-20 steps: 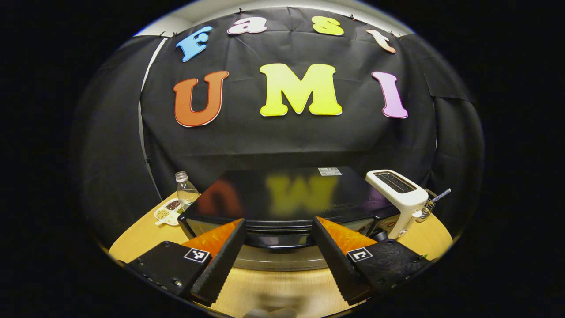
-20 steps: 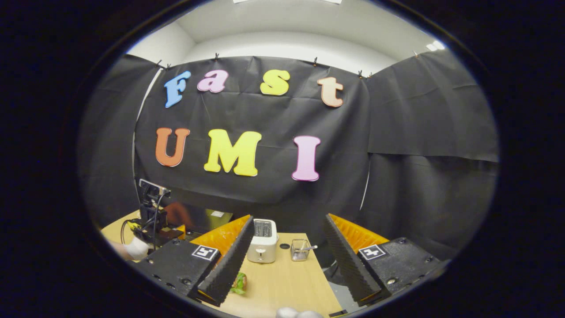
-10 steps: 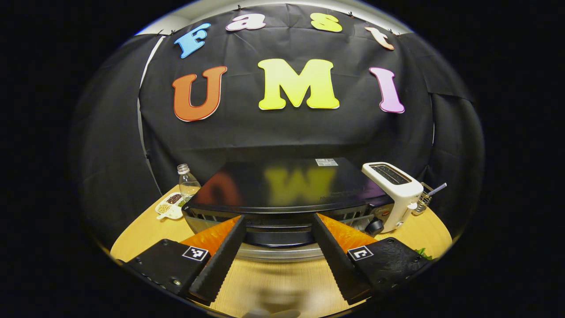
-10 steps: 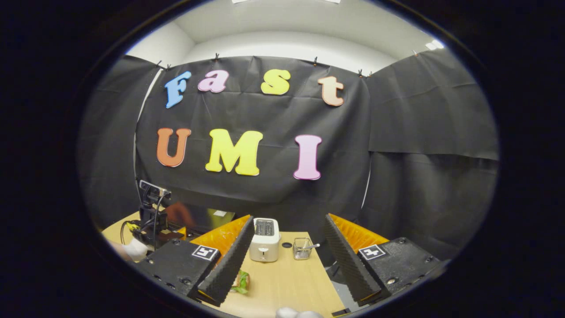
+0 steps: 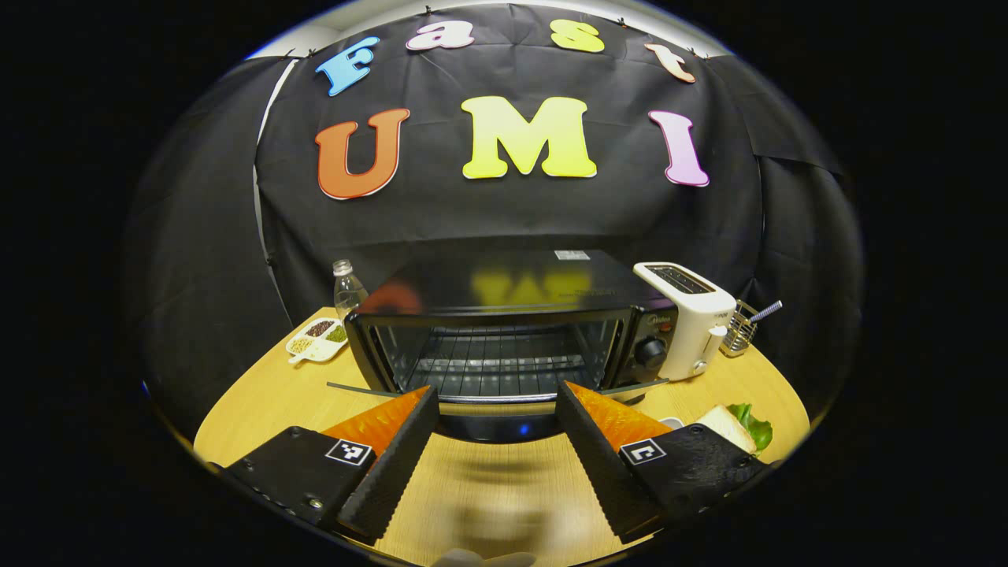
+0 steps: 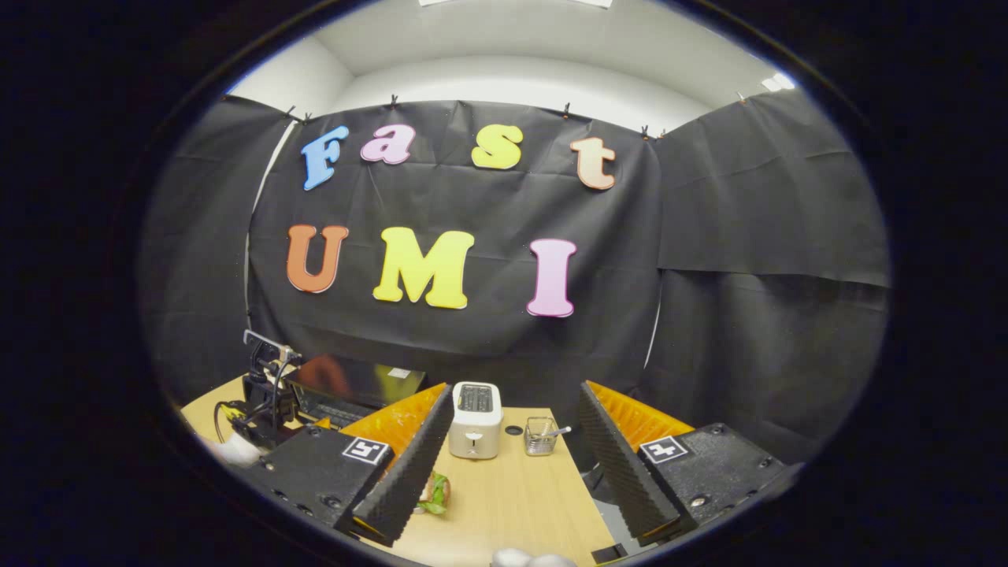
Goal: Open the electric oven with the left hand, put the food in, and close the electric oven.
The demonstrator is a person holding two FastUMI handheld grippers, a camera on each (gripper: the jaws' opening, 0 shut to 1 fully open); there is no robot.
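Oven (image 5: pixel 504 315) mouth open w/ bare rack; toaster (image 5: pixel 693 319) crowds its right, sandwich (image 5: pixel 736 429) nearby.

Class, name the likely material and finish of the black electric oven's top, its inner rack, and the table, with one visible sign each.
Black electric oven's top: probably glossy painted metal; it mirrors the wall. Inner wire rack: bare metal, thin shiny bars. Light table: wood or wood-look laminate, matte, faint grain.

Ceiling light is shining evenly from above. The oven top (image 5: pixel 504 276) is mirroring the far wall; fisheye edges are bending.
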